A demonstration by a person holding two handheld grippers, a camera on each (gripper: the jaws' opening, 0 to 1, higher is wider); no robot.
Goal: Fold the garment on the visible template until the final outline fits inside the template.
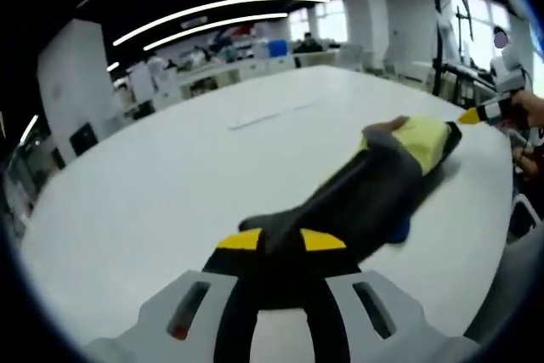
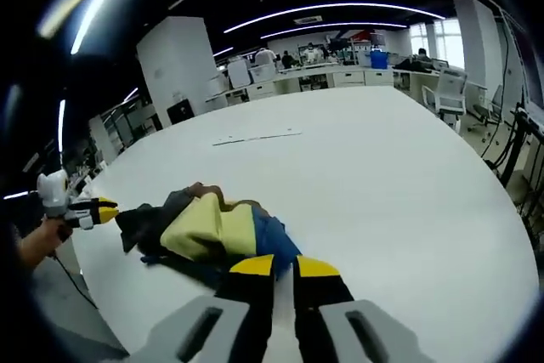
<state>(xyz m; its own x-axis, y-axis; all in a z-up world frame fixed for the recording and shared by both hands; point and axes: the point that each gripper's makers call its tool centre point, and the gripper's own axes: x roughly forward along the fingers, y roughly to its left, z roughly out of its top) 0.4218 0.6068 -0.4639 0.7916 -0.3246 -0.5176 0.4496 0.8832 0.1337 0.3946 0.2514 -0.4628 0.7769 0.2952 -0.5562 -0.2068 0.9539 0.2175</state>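
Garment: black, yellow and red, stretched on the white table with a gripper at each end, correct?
Not red. In the right gripper view the garment is black, yellow and blue. The rest holds: it lies on the white table, with the right gripper at one end and the left gripper at the other.

Right tongs [image 2: 284, 268]: yellow tips nearly together, at the near edge of the garment [image 2: 208, 231]; can't tell if cloth is caught betw. them. Garment bunched on white worktop [image 2: 382, 176], yellow panel on top, blue part nearest the tips, dark fabric trailing left. Left tongs [image 2: 107, 210] come in from the left w/ a hand [image 2: 38, 244], tips just beside the dark end. Thin strip [image 2: 255, 138] lies further back on worktop. Desks [image 2: 306, 78] beyond.
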